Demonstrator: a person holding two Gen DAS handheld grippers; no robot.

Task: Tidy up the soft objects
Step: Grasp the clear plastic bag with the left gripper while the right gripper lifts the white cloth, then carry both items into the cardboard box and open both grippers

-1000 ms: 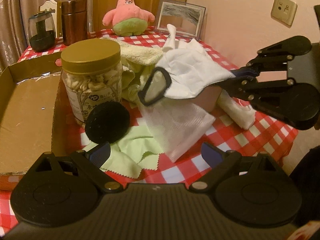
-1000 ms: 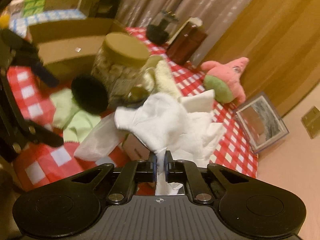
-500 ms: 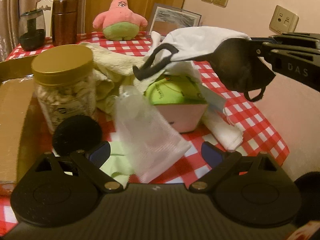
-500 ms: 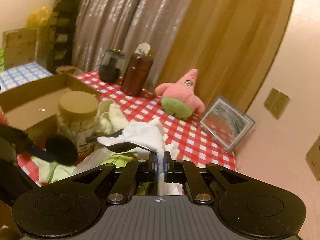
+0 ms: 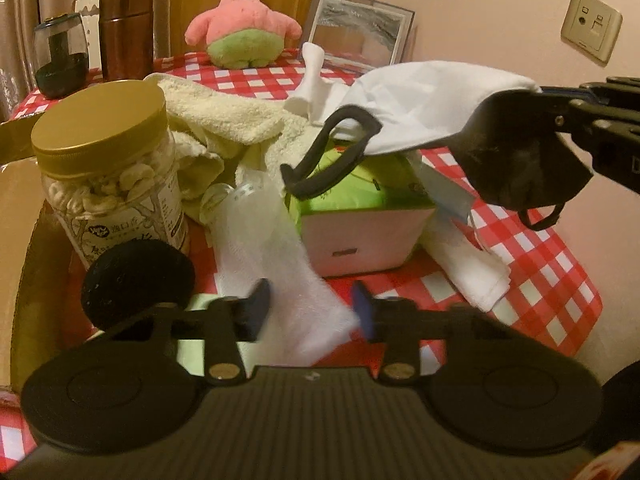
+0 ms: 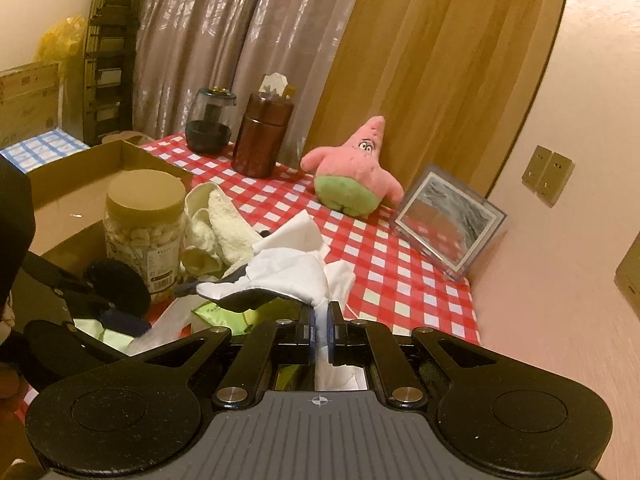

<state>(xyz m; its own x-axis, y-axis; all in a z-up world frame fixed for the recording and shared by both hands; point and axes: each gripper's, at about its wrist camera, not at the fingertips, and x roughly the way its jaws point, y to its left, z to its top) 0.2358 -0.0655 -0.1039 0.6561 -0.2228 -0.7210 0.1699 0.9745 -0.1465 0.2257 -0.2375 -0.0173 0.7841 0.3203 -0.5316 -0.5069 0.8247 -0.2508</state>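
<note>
A thin white gauze sheet (image 5: pixel 280 272) hangs down over the checked table (image 5: pixel 552 280), between the blue pads of my left gripper (image 5: pixel 310 312). Its jaws are closing on the sheet and still stand a little apart. Held up at the right, my right gripper (image 5: pixel 550 98) (image 6: pixel 319 320) is shut on a white cloth (image 5: pixel 424 96) (image 6: pixel 288 268). A black mask (image 5: pixel 516 160) with ear loops hangs under that cloth. Below them sits a pink box with a green top (image 5: pixel 360 220). A cream towel (image 5: pixel 224 120) lies behind it.
A gold-lidded jar of nuts (image 5: pixel 108 168) and a black round puff (image 5: pixel 136 276) stand at the left beside an open cardboard box (image 5: pixel 20 220). A pink star plush (image 5: pixel 244 28), a mirror frame (image 5: pixel 356 28), a brown canister (image 5: pixel 126 32) and a dark glass jar (image 5: pixel 60 60) line the back. A folded white cloth (image 5: pixel 476 276) lies right.
My left gripper has moved closer to the gauze sheet and its jaws have narrowed around it. My right gripper has lifted the white cloth and mask off the box and rolled level.
</note>
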